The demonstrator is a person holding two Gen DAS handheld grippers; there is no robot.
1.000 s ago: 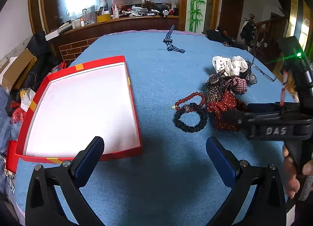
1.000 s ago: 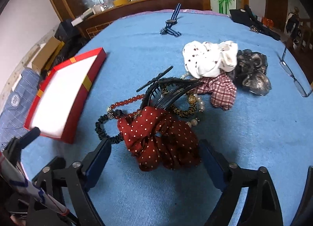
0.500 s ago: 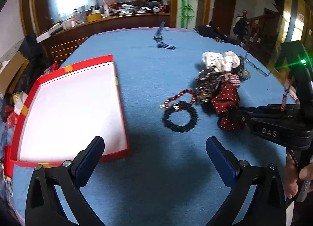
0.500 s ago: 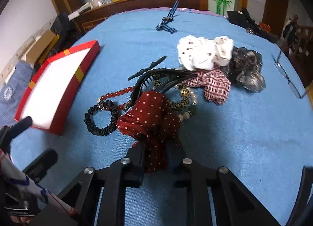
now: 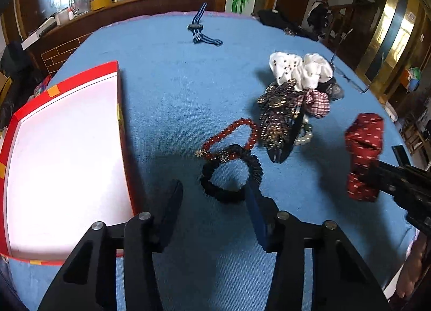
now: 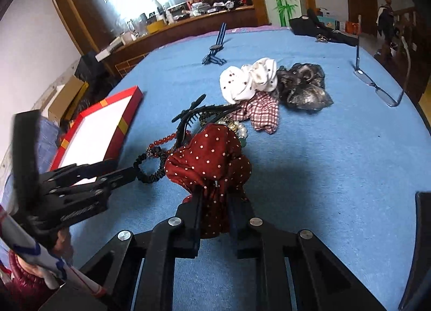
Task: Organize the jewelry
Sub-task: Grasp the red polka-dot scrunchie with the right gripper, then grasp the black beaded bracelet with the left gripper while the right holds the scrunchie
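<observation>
Here the red polka-dot scrunchie (image 6: pixel 212 154) is clenched in the right gripper (image 6: pixel 214 203), while the left gripper (image 5: pixel 212 195), jaws part-closed around the black hair tie (image 5: pixel 231 173), could snag the red bead bracelet (image 5: pixel 231 133) touching it.

I can read no text, label, brand, number or sign in either view. Beside the red box (image 6: pixel 100 124), the left gripper (image 6: pixel 126 173) carries raised lettering on its black body, too blurred for me to make out. The small packages on the wooden counter (image 5: pixel 129 6) beyond the box show no legible print.
</observation>
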